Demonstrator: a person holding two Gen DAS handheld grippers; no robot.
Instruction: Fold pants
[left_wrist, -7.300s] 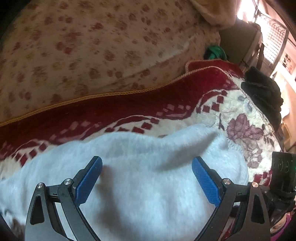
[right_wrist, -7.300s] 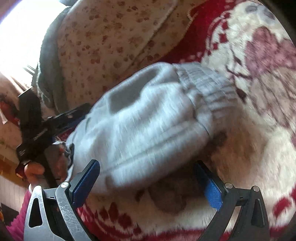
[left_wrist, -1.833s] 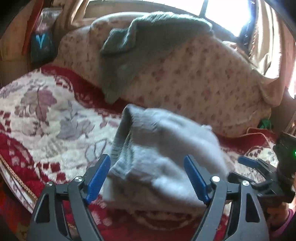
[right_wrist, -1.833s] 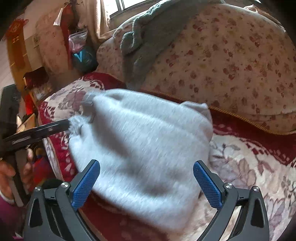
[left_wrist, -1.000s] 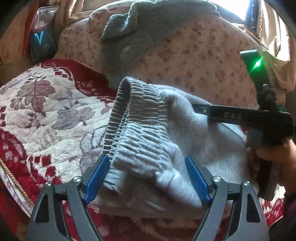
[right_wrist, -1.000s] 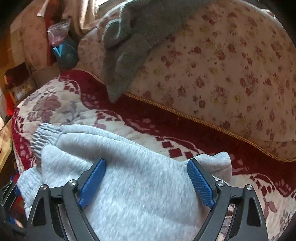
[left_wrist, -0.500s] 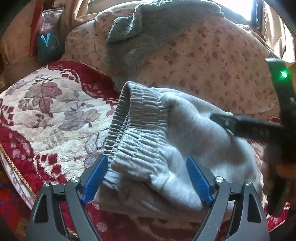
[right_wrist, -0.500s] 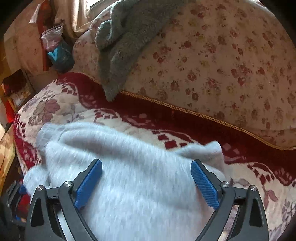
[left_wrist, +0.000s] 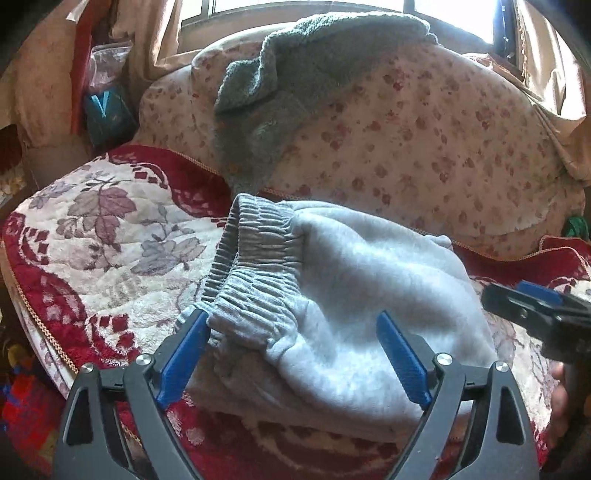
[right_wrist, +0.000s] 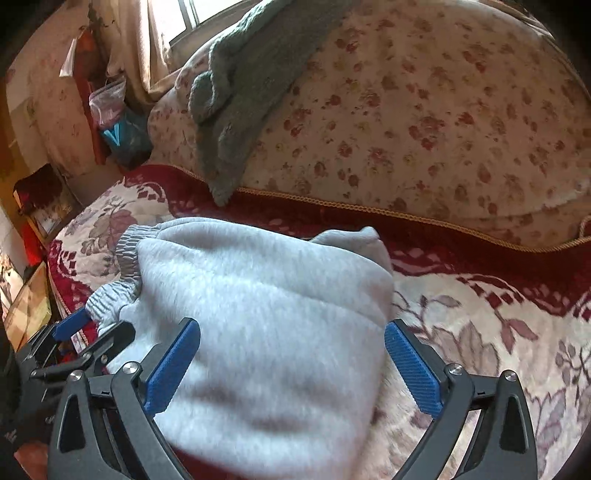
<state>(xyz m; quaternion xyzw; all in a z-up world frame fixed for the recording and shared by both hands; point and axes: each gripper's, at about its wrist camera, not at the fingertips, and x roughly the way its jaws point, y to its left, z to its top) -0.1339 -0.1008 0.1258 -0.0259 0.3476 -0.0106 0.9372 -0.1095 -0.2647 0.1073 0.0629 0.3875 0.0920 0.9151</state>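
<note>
The sofa seat (left_wrist: 110, 236), under its red-and-cream floral cover, carries everything here, with the flowered backrest (left_wrist: 424, 147) behind and a grey-green knitted throw (left_wrist: 295, 74) draped over its top. On the seat, close to the front edge, sit the pants (left_wrist: 369, 280), light grey fleece, bundled into a thick packet with the ribbed elastic waistband (left_wrist: 255, 266) turned toward the seat's left end. By the look of it, the folding is nearly finished.

Left gripper (left_wrist: 291, 354) stands wide open, its blue pads either side of the near waistband corner, holding nothing. Right gripper (right_wrist: 291, 365) is spread wide too, straddling the bundle's right half, nothing pinched.

To finish well, I'd say: press the top layer flat, square the loose waistband corner onto the layers below, and tuck the small flap sticking up at the bundle's back edge. Keep the touches light, since fleece this plump springs open if tugged.
</note>
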